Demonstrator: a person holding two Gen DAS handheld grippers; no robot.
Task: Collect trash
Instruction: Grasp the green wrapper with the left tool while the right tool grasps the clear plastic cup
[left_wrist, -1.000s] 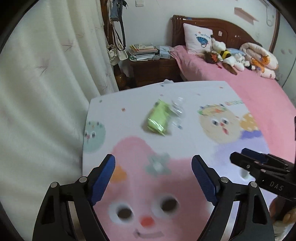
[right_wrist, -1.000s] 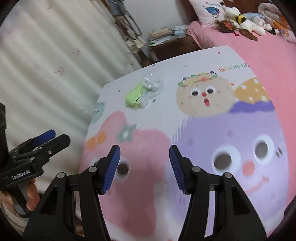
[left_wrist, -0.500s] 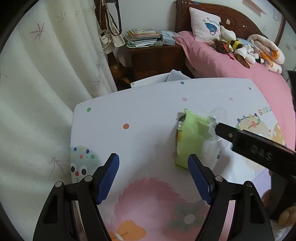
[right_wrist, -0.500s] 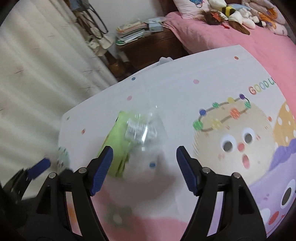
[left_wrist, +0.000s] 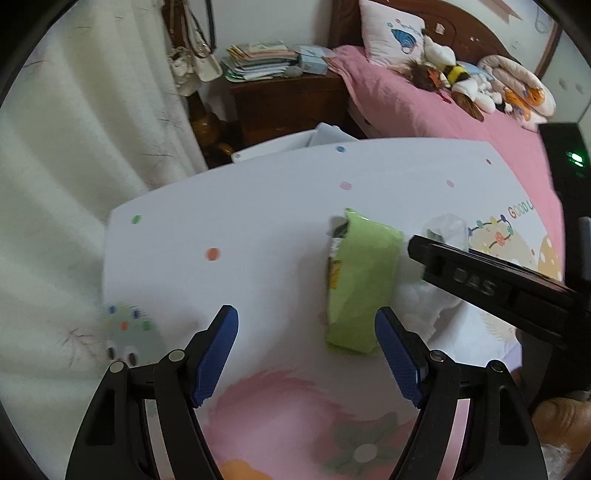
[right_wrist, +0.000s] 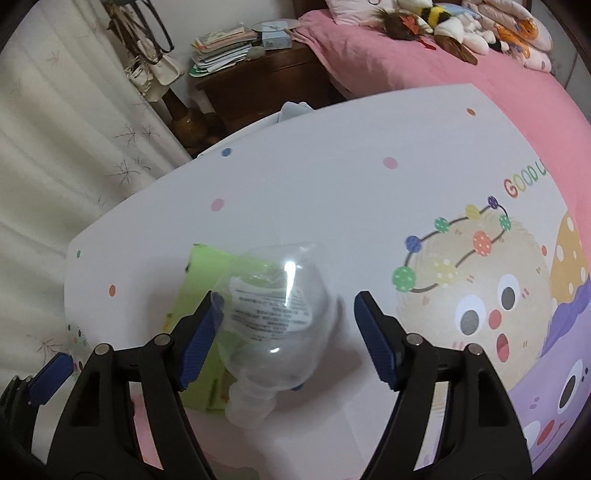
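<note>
A cartoon-print bench (right_wrist: 332, 184) — both hand-held grippers gape wide, the right hand-held gripper (right_wrist: 284, 317), its jaws lately narrowing, around a clear bottle (right_wrist: 273, 332), the left hand-held gripper (left_wrist: 306, 332) beside a green packet (left_wrist: 362, 280).

We see the packet (left_wrist: 360, 284) and the plastic bottle (right_wrist: 275, 321) lying side by side on the mat (left_wrist: 258, 206) — bottle to the packet's right, partly over it. Behind the mat stands a nightstand (left_wrist: 288, 99) with stacked books (left_wrist: 256, 61) on it — the bed (left_wrist: 424, 107) to its right.

I see both wrist cams pitched steeply down, close over the cartoon mat (left_wrist: 280, 206) near its curtain-side edge; both share the green packet (left_wrist: 360, 280) (right_wrist: 207, 266).
</note>
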